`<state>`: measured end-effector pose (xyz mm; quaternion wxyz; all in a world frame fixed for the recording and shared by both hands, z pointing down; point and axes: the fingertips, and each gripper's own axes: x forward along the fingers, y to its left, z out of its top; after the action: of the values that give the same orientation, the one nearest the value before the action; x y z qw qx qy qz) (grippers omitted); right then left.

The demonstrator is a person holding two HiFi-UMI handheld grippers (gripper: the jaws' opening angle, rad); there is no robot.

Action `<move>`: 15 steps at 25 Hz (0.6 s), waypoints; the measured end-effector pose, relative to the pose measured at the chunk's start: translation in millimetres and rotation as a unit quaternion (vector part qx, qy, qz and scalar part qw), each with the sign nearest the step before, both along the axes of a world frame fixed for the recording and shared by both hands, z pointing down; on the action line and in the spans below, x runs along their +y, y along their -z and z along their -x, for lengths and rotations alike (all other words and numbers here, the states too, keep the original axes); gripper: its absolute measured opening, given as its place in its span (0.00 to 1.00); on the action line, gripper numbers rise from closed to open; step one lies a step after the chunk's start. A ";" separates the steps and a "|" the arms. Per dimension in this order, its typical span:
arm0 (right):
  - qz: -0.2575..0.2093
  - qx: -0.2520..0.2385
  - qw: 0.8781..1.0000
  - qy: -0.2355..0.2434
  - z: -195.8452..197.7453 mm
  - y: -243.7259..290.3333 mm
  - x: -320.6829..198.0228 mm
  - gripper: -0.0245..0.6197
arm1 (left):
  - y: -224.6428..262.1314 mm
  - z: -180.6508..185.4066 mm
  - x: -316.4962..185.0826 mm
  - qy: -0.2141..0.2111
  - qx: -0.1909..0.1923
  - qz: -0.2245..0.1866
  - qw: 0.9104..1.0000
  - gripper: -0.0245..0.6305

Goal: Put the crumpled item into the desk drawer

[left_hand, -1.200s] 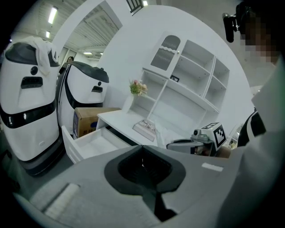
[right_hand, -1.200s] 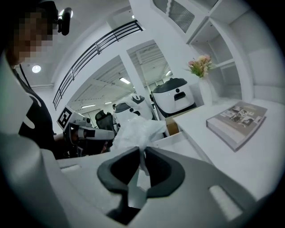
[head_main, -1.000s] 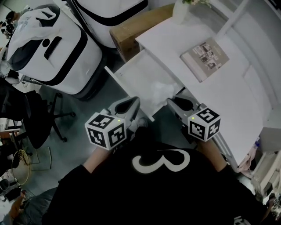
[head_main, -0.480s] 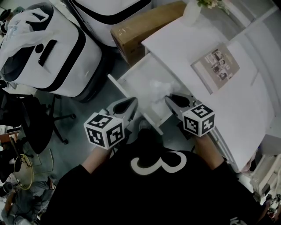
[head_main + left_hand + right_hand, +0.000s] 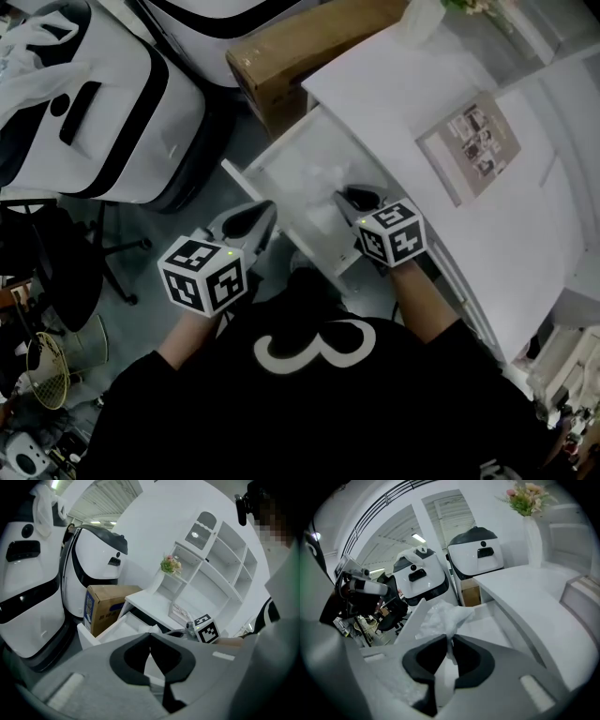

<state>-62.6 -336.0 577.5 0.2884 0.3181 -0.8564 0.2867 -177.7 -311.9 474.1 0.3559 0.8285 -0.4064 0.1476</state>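
one crumpled item (image 5: 443, 618) over open drawer (image 5: 281, 159)

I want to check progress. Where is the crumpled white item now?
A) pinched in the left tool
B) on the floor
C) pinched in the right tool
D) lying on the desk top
C: the right tool is closed on the crumpled white item, at the open drawer.

Cardboard box (image 5: 300, 47) and office chair (image 5: 56, 267) sit on grey floor (image 5: 159, 225).
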 end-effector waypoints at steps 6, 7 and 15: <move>0.034 0.032 0.999 0.001 2.5 -49.5 -9.1 0.11 | -10.1 5.2 -10.6 0.000 -0.004 0.011 1.000 0.05; 0.041 0.038 0.998 0.000 2.3 -58.7 -9.9 0.11 | -11.4 6.2 -12.1 -0.001 -0.005 0.012 1.000 0.05; 0.096 0.066 0.993 -0.032 -3.3 -118.7 -17.3 0.11 | -23.3 15.8 -24.7 -0.001 -0.009 0.023 1.000 0.05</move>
<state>-59.3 -353.3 696.3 0.3644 0.3348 -0.7932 0.3549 -193.5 -336.7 497.4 0.3707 0.8192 -0.4054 0.1647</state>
